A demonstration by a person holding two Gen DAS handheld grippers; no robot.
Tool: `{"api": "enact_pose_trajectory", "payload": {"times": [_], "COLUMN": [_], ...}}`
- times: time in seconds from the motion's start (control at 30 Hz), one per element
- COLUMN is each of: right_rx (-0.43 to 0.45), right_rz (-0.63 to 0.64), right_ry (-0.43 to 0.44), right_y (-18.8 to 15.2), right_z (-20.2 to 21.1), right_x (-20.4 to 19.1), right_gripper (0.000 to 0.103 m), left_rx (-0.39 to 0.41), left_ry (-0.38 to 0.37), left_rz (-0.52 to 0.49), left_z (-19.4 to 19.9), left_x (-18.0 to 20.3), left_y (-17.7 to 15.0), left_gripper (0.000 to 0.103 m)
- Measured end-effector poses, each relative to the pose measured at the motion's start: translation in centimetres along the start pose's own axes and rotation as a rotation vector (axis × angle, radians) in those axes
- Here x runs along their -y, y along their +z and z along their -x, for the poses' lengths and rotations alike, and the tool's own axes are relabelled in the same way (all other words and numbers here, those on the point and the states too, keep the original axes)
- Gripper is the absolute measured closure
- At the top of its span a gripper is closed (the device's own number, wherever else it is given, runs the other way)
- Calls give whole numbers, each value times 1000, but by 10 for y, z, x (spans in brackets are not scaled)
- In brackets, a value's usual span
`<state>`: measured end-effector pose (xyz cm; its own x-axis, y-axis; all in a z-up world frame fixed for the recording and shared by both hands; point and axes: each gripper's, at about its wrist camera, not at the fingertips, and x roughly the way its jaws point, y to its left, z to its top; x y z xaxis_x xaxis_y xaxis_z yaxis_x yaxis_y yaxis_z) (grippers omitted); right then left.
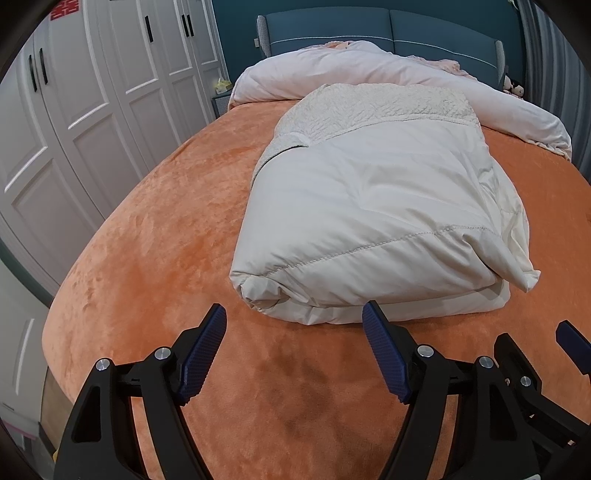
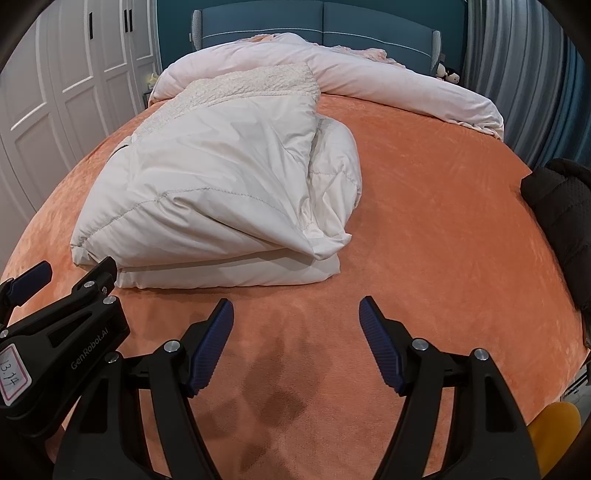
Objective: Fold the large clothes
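Note:
A cream padded coat [image 1: 373, 214] lies folded in a thick bundle on the orange bed cover [image 1: 166, 221], its fleecy lining showing at the far end. It also shows in the right wrist view [image 2: 218, 188], left of centre. My left gripper [image 1: 293, 332] is open and empty, just in front of the bundle's near edge. My right gripper [image 2: 295, 325] is open and empty, a little in front of the bundle's near right corner. The right gripper shows at the right edge of the left wrist view [image 1: 535, 354]. The left gripper shows at the left edge of the right wrist view [image 2: 62, 314].
A pale pink duvet [image 1: 369, 70] is heaped at the head of the bed before a blue headboard [image 1: 369, 26]. White wardrobe doors [image 1: 92, 92] stand to the left. A dark garment [image 2: 561, 206] lies at the bed's right edge. Grey curtains [image 2: 517, 55] hang at the right.

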<state>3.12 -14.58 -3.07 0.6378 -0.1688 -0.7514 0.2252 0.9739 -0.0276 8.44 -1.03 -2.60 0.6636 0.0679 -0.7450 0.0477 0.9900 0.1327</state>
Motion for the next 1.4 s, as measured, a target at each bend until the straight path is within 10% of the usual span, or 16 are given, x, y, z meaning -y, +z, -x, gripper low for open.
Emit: {"api": "enact_pose_trajectory", "payload": {"times": [1.4], "right_rx": [-17], "right_rz": [-11], "right_ry": [5], "right_y": [8], "right_z": [-18], "right_x": [-2], "right_gripper": [32], "left_rx": [-55], "left_ry": [-24], "left_rz": [27], "left_z": [-26], "left_x": [-1], "left_y": [5], "left_gripper": [28]}}
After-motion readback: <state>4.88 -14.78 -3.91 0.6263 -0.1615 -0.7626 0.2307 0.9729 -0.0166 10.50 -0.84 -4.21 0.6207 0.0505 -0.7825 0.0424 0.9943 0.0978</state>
